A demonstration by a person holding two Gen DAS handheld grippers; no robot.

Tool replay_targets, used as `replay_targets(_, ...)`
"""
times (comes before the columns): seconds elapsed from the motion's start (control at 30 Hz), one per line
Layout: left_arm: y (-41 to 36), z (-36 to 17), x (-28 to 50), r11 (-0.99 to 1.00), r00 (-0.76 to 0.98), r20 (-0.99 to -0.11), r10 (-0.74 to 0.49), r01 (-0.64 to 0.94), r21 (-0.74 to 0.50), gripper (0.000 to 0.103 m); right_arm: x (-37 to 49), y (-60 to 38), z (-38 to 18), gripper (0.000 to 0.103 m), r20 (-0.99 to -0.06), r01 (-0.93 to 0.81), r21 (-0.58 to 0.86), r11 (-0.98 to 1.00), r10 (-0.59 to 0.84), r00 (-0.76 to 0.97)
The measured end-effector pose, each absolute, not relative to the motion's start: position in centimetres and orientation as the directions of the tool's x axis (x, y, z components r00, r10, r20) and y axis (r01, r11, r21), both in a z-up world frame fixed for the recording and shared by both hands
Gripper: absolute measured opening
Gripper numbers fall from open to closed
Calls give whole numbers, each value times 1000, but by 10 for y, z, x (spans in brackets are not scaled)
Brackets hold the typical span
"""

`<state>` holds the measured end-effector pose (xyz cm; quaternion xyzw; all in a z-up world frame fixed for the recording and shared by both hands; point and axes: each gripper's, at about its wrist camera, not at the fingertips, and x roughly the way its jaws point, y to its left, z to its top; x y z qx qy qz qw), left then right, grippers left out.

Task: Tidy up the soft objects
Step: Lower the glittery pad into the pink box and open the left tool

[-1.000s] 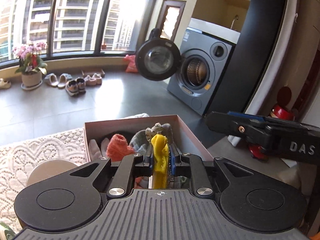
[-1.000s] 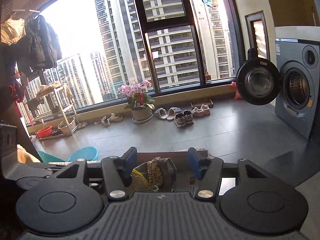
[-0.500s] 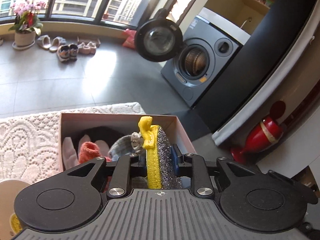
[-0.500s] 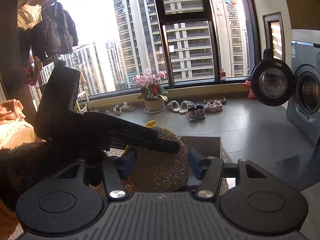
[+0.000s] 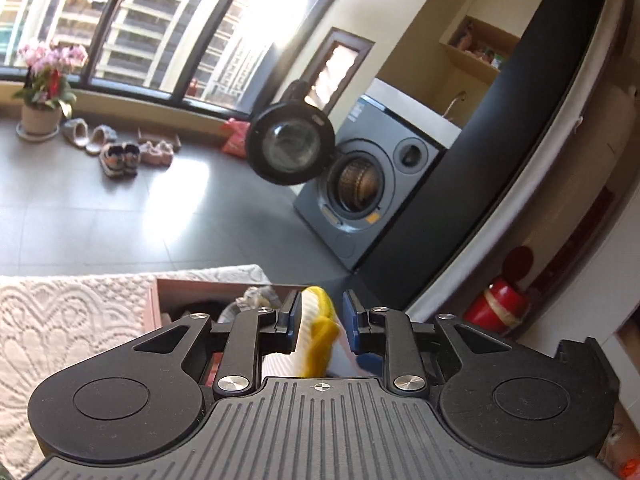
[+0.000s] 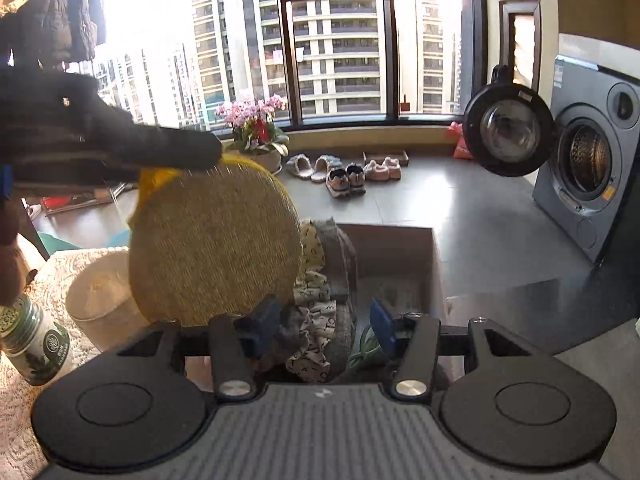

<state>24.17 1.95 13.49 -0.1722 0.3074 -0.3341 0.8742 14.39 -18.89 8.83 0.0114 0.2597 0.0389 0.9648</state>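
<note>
Presumably a drop-off: left claw (image 5: pixel 320 318) parted, yellow scrub pad (image 5: pixel 318 330) loose between its jaws above the pink box (image 5: pixel 154 308). Right claw (image 6: pixel 324 320) closing around lettered grey cloth (image 6: pixel 326 264), pads not yet pressing.

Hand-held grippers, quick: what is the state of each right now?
Left hand-held gripper: open; yellow scrub pad loose between its jaws.
Right hand-held gripper: jaws closing, not yet pressing the grey lettered cloth between them.

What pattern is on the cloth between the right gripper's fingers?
Black letters on cream cloth, clearest in the right wrist view.
</note>
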Motion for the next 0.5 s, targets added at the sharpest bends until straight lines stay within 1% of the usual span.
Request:
replay_targets(0.07, 16, 131, 241, 770, 634, -450, -629, 430, -471, 25, 124, -195, 100, 58, -456, -42, 11, 999, 42, 889)
replay_targets(0.1, 14, 128, 241, 786, 647, -460, -608, 410, -463, 25, 117, -197, 103, 58, -442, -28, -3, 1000, 24, 897)
replay_targets(0.13, 13, 124, 243, 782, 639, -467, -612, 400, -477, 25, 111, -202, 106, 58, -432, -20, -12, 1000, 12, 902)
replay_targets(0.17, 13, 119, 246, 756, 613, -463, -640, 396, -520, 27, 109, -207, 110, 58, -430, -25, -11, 1000, 18, 903)
replay_targets(0.23, 10, 108, 253, 693, 550, -451, -703, 387, -608, 35, 99, -210, 112, 58, -430, -59, 4, 998, 55, 901)
replay_targets(0.27, 8, 102, 255, 675, 522, -455, -722, 384, -630, 37, 95, -210, 111, 58, -430, -88, 11, 996, 84, 899)
replay_targets(0.33, -2, 93, 260, 672, 478, -485, -732, 389, -631, 44, 88, -203, 109, 58, -431, -155, 20, 988, 148, 890)
replay_targets(0.37, -6, 89, 263, 678, 462, -505, -729, 389, -623, 51, 87, -198, 106, 58, -435, -176, 13, 984, 164, 885)
replay_targets(0.4, -9, 88, 265, 686, 459, -517, -723, 392, -613, 54, 89, -193, 104, 58, -437, -183, 0, 983, 165, 884)
replay_targets(0.47, -15, 89, 265, 688, 456, -519, -723, 406, -601, 53, 92, -181, 101, 58, -438, -176, -27, 984, 146, 887)
replay_targets(0.5, -15, 90, 267, 676, 444, -512, -735, 417, -608, 51, 92, -179, 102, 58, -434, -176, -27, 984, 147, 889)
